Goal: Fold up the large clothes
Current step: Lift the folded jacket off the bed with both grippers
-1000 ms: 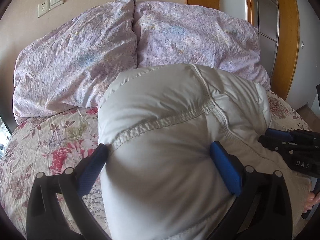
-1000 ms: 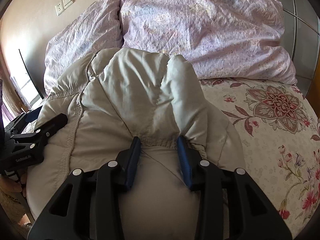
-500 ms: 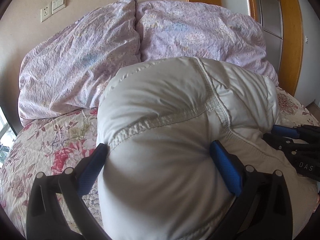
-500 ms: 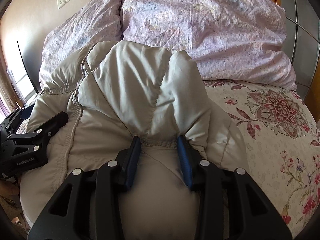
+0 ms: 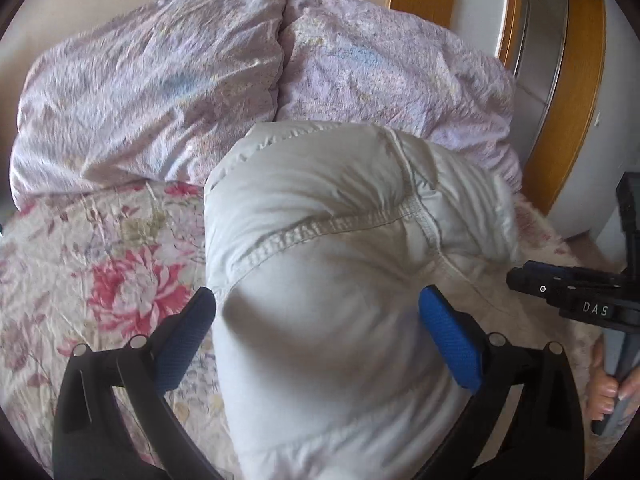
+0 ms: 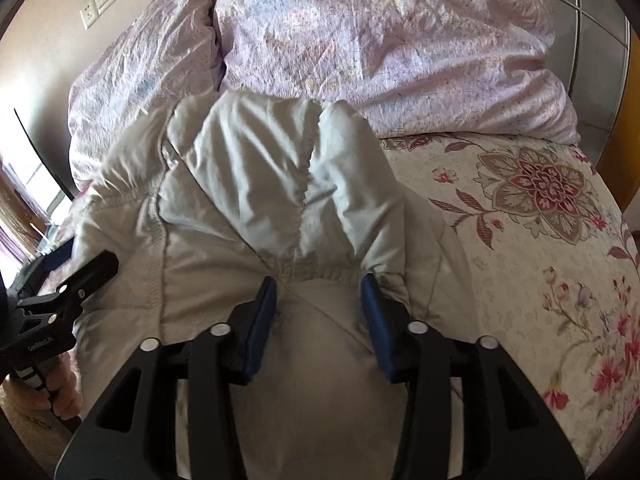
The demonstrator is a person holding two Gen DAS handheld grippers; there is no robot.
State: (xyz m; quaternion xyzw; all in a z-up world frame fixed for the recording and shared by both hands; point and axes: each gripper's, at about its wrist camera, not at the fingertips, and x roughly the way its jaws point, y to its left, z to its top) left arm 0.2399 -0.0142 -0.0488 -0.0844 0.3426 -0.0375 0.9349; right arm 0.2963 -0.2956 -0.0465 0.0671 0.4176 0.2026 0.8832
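- The puffy grey-white jacket [image 5: 328, 280] lay bunched on the flowered bedspread [image 5: 100, 280] near the foot edge of the bed, its far end touching the two lilac pillows [image 5: 160, 80] at the head edge.
- The left gripper [image 5: 316, 320] straddled a thick roll of the jacket with its jaws wide apart; the blue pads [image 5: 448, 336] touched the padding, though whether they truly pinched it could not be told.
- The right gripper [image 6: 318, 316] had just been opening, the gathered cuff-like seam between its pads, seemingly being let go so the folded part would rest in place.
- Both tools were on one garment, likely so each side folded evenly.
- The jacket looked soft, quilted and springy, with puckered seams; it would probably puff back open once released.
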